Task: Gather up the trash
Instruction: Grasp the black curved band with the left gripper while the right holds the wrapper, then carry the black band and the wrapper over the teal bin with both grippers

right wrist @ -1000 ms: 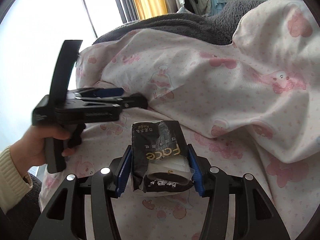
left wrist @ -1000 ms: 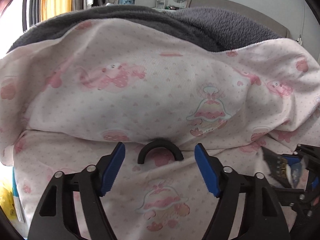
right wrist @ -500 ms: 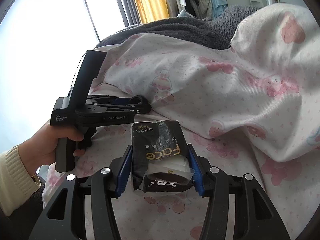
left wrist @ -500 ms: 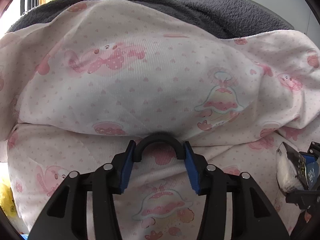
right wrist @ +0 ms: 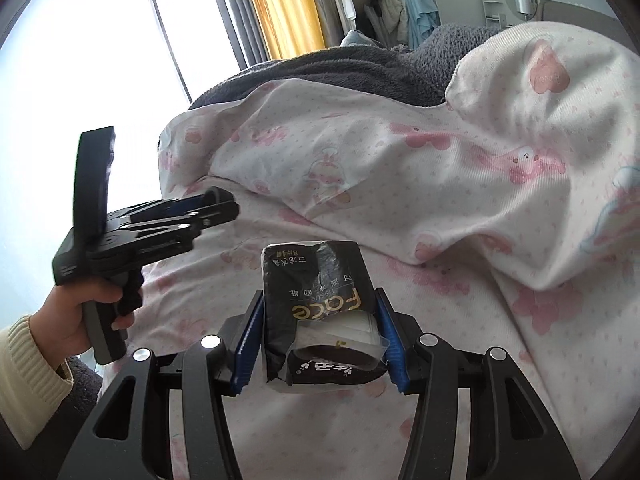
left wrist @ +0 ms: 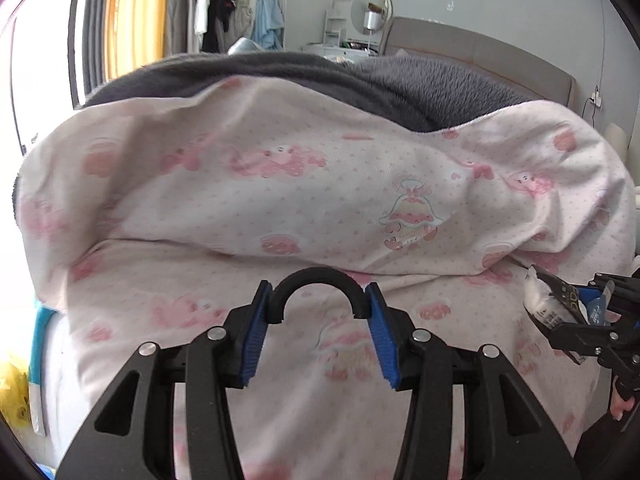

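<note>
My left gripper (left wrist: 319, 308) is shut on a black curved plastic piece (left wrist: 320, 286), an arch held by its two ends between the blue pads, lifted above the pink-patterned bedsheet (left wrist: 200, 304). My right gripper (right wrist: 319, 328) is shut on a black tissue pack (right wrist: 316, 280) with gold "Face" lettering and white tissue showing at its torn near end. The right gripper and pack also show at the right edge of the left wrist view (left wrist: 560, 308). The left gripper shows at the left of the right wrist view (right wrist: 208, 212), held in a hand.
A rumpled pink-and-white cartoon quilt (left wrist: 320, 184) is heaped ahead, with a dark grey fleece blanket (left wrist: 400, 84) behind it. A bed headboard (left wrist: 480, 52), clothes rack and yellow curtains stand at the back. A bright window (right wrist: 100, 60) is on the left.
My left gripper closed on the black curved piece and has lifted it off the sheet, pulling back from the quilt. My right gripper has kept hold of the tissue pack.
</note>
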Motion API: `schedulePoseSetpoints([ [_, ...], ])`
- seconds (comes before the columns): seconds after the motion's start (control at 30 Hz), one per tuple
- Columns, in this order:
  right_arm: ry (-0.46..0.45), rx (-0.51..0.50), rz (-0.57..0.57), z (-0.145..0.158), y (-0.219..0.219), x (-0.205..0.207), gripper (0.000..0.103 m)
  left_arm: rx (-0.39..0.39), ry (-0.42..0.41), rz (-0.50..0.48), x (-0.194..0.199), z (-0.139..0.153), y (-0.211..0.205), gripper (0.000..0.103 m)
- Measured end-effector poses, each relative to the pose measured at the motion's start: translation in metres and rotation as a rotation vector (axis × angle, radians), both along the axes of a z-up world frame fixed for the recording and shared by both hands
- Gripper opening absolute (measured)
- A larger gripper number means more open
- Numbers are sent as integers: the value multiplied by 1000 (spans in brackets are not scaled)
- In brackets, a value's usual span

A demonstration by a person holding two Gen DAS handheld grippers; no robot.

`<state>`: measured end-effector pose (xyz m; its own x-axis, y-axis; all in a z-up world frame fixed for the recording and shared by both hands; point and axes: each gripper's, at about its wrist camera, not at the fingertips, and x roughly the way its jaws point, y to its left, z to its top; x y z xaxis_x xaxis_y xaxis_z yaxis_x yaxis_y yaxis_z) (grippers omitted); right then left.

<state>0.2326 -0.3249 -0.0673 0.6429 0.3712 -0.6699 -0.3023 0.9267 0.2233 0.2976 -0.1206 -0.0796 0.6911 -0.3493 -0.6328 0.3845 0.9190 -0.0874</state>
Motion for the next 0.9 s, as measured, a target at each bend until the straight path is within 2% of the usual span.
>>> schedulePoseSetpoints([
  [0.13, -5, 8, 0, 6, 12, -8, 53, 10, -24, 16, -20, 8, 10, 50],
  [0.4, -21, -39, 38, 16, 54, -23, 53, 5, -32, 53, -55, 12, 31, 50],
  [0.57, -36, -45, 83, 25, 87, -34, 53, 43, -42, 79, -78, 13, 49, 50],
  [0.8, -40, -24, 134, 32, 130, -44, 53, 70, -2, 147, -100, 4, 89, 50],
  [0.9, -46, -17, 161, 36, 151, -48, 53, 60, 47, 184, -105, -6, 108, 50],
])
